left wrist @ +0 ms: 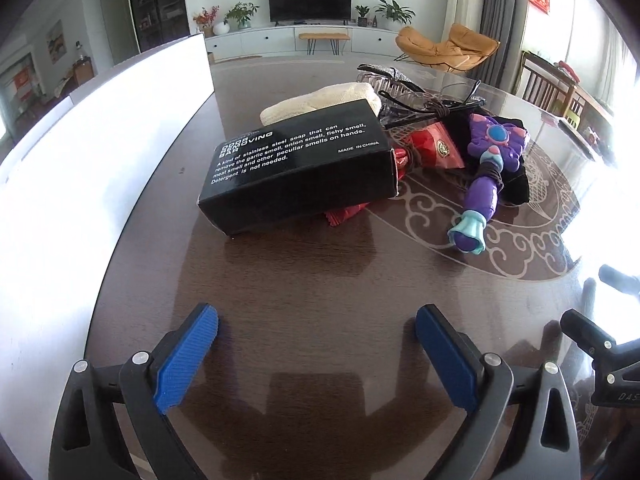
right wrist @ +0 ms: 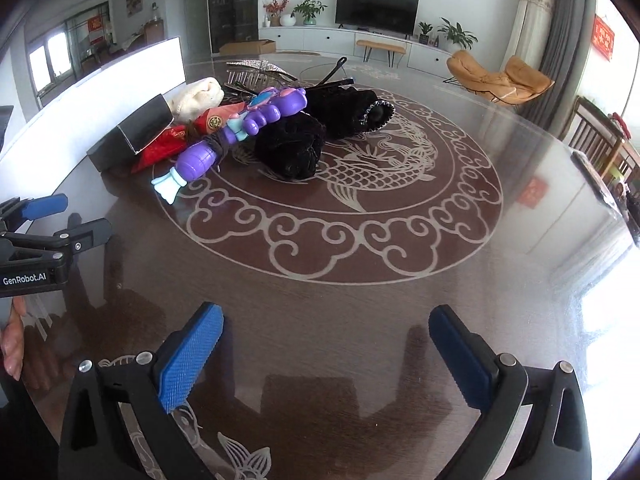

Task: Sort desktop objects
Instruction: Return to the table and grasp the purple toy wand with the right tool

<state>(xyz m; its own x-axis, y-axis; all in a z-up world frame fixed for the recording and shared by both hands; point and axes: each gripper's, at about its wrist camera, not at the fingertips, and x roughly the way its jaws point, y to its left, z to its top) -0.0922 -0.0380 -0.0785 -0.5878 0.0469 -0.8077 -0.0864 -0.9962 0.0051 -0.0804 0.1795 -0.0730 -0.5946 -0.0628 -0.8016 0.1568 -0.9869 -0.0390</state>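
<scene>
The sorting has not really begun, judging by how everything lies in one heap. The left gripper (left wrist: 316, 320) hangs over the bare dark table (left wrist: 320, 280) with its two blue pads wide apart and nothing between them. The right gripper (right wrist: 326, 318) is the same: pads wide apart, empty, low over the table's shiny top. Both point down toward the pile, which sits well ahead of them, near the middle of the table and beside a tall white board (left wrist: 100, 140) on the left. At the front of the pile lies a black soap box (left wrist: 300, 164) with white writing on it. Under and behind it peek some red packets (left wrist: 436, 146). A cream cloth (left wrist: 320, 102) rests behind the box. A purple toy (left wrist: 486, 176) lies across two black fuzzy things (right wrist: 292, 148), maybe gloves or rolled socks; the view is too fuzzy to be sure. At the back there is a clear comb (right wrist: 256, 74) and some thin black bits that are hard to name. Nothing has been pulled away into its own group, so every piece is left to pick up and sort. The black box is nearest to the left gripper, and the toy and black fuzzy things sit closer to the right one.
</scene>
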